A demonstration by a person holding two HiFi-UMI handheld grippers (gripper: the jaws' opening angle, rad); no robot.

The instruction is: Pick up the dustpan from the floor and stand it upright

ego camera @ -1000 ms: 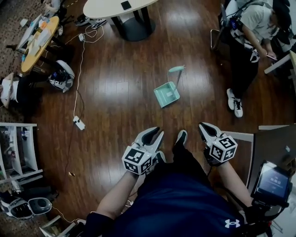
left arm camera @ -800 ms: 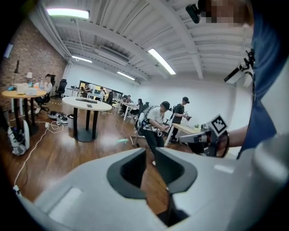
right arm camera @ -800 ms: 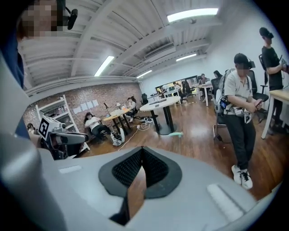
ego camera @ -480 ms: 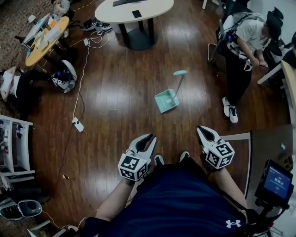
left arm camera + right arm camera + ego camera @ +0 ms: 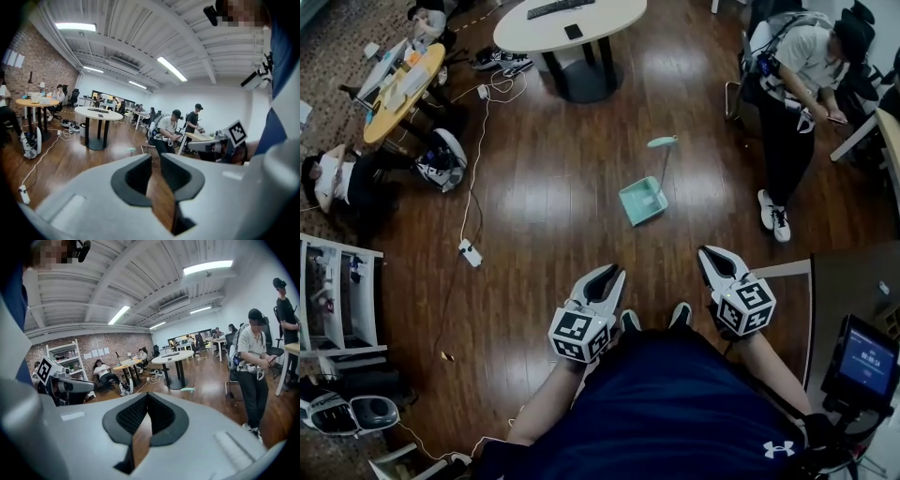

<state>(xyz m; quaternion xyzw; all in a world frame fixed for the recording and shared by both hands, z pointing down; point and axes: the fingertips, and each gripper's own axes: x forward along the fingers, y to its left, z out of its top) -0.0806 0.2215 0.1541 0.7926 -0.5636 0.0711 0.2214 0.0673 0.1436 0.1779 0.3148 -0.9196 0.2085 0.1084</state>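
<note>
A mint-green dustpan (image 5: 642,200) rests on the dark wood floor ahead of me, its long handle ending in a green grip (image 5: 663,142). That grip also shows as a small green tip in the left gripper view (image 5: 129,150) and the right gripper view (image 5: 187,390). My left gripper (image 5: 614,277) hangs shut and empty in front of my body, well short of the pan. My right gripper (image 5: 710,255) is beside it, also shut and empty. Seen from their own cameras, the left gripper (image 5: 156,161) and the right gripper (image 5: 147,397) hold nothing.
A person (image 5: 787,75) stands just right of the dustpan. A round white table (image 5: 572,19) is beyond it. A power strip with cable (image 5: 469,251) lies on the floor at left, near a yellow table (image 5: 398,80) and shelves (image 5: 337,291). A desk with a screen (image 5: 862,361) is at my right.
Both grippers have risen a little in front of my body. The left jaws have come together. The dustpan has stayed where it was.
</note>
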